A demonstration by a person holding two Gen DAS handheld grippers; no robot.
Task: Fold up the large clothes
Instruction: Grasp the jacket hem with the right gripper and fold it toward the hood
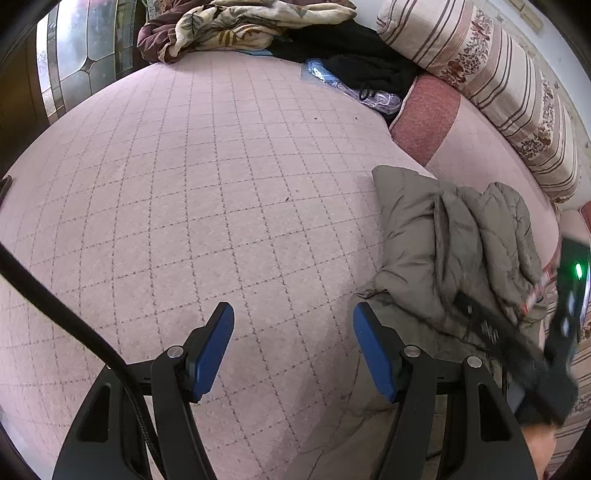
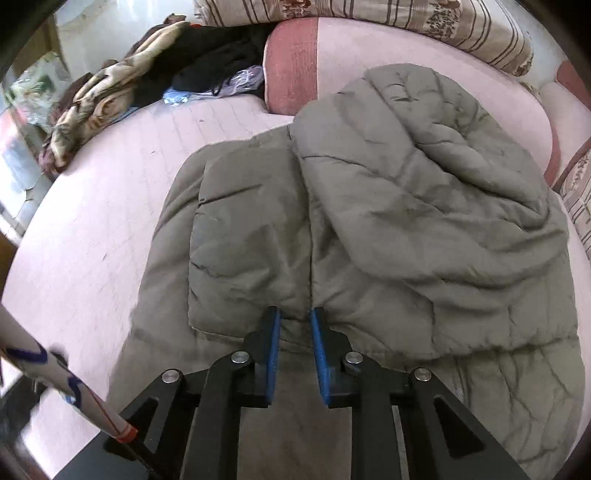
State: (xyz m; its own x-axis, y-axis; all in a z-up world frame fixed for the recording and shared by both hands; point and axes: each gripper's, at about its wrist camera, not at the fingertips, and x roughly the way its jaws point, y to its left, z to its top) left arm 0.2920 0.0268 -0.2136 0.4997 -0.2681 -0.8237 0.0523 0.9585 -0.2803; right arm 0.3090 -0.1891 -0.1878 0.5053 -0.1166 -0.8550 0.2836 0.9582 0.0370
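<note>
Right gripper [image 2: 294,321] pinches jacket [image 2: 388,206] edge, left gripper [image 1: 293,321] w/ fingers spread over bed [image 1: 184,184]; fold probably midway, next lift & flip.

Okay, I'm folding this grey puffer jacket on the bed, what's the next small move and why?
Probably bring the open left gripper rightward onto the jacket: it hangs over bare pink bedspread, while the right gripper appears pinched on a ridge of jacket fabric.

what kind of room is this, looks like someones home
Most likely a bedroom at home: a bed under a pink checked cover, a striped bolster pillow along its edge, a rumpled floral blanket, and a grey puffer jacket laid out on it.
</note>
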